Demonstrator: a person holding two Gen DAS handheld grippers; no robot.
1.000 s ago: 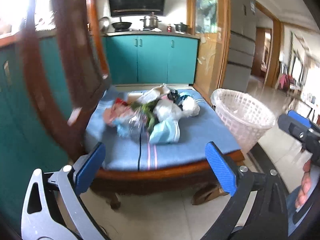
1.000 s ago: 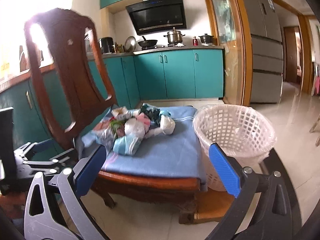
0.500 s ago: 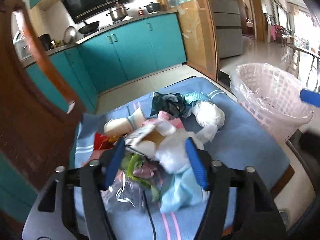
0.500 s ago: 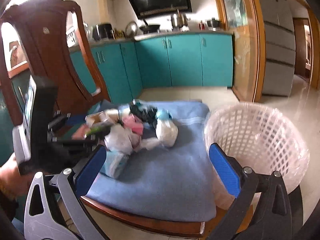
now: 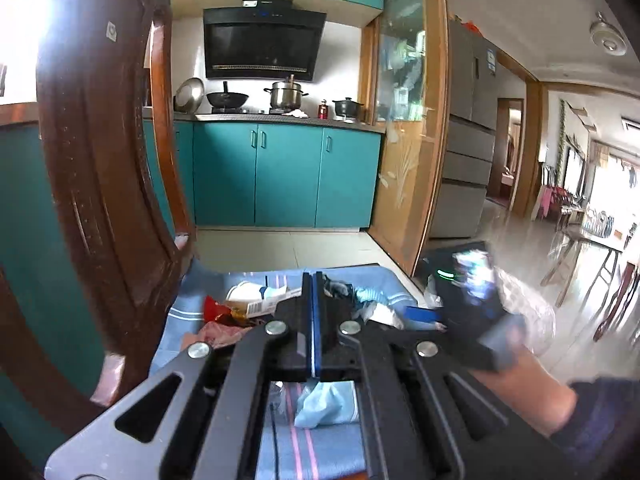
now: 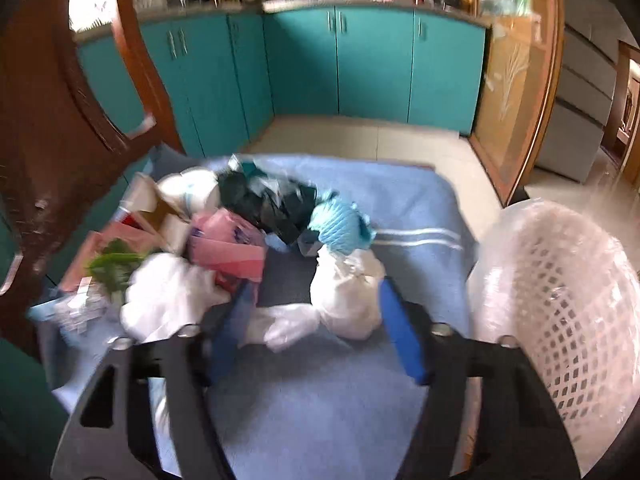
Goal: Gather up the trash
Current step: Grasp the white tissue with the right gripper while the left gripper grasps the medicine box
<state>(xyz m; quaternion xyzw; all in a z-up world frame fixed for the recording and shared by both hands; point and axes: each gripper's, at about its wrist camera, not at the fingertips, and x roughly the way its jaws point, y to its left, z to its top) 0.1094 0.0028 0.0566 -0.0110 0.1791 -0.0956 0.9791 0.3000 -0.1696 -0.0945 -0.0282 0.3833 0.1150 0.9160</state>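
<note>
A pile of trash lies on the blue cloth point(image 6: 320, 408) of a low wooden table. It holds a white plastic bag point(image 6: 348, 300), a second white bag point(image 6: 168, 300), a pink packet point(image 6: 228, 244), a black bag point(image 6: 264, 204) and a light blue wad point(image 6: 340, 224). My right gripper point(image 6: 316, 332) is open, its blue pads either side of the white bag. My left gripper point(image 5: 314, 320) is shut with pads pressed together above the pile; nothing shows between them. A light blue wad point(image 5: 324, 404) lies under it.
A white lattice basket point(image 6: 568, 320) lined with clear plastic stands at the table's right edge. A dark wooden chair back point(image 5: 104, 184) rises on the left. Teal kitchen cabinets point(image 5: 280, 176) stand behind, with tiled floor between.
My left gripper has shut and tilted up from the pile. My right gripper has moved forward and down onto the pile, its pads now around the white bag.
</note>
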